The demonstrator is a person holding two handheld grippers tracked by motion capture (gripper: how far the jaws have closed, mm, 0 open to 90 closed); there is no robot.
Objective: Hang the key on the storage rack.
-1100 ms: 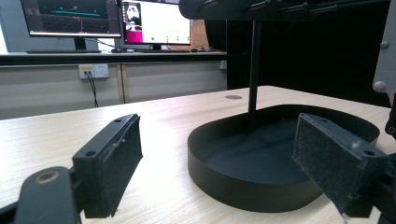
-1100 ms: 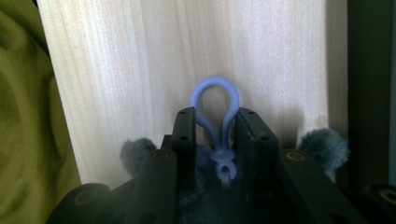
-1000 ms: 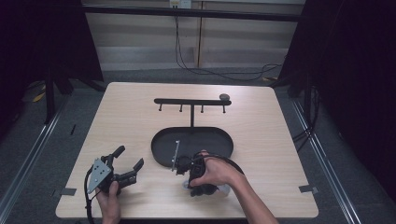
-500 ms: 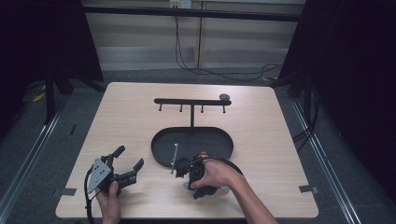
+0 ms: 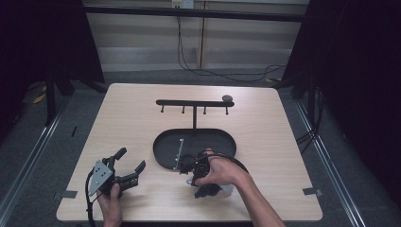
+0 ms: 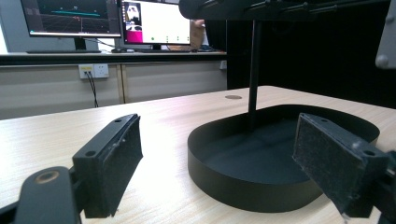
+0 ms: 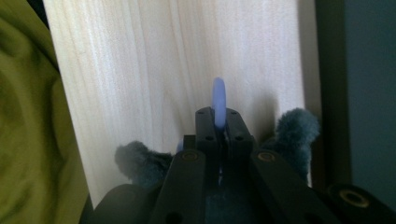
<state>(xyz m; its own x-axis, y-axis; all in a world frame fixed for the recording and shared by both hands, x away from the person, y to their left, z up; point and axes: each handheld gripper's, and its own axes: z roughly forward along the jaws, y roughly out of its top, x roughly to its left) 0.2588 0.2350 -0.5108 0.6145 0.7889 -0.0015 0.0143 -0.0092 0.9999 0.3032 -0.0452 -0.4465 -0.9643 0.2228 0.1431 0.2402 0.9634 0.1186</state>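
My right gripper [image 7: 218, 125] is shut on a pale blue ring [image 7: 218, 95], which stands edge-on between the jaws. Blue-grey fuzzy plush [image 7: 296, 129] hangs on both sides of them over the wooden table [image 7: 177, 60]. From above, the right gripper [image 5: 194, 176] sits in the person's hand just in front of the black oval tray [image 5: 163, 146]. The left gripper [image 5: 128, 163] rests on the table at the front left, jaws wide open with nothing between them. Its pads [image 6: 116, 161] frame the tray [image 6: 243, 186] close ahead.
A black post [image 5: 194, 116] rises from the tray with a crossbar of several small hooks [image 5: 194, 103]. A thin silver strip [image 5: 179, 153] lies at the tray's left side. Yellow-green cloth [image 7: 28, 140] borders the table in the right gripper view.
The right hand and its gripper have shifted only slightly near the tray's front rim. The left gripper has stayed where it was.
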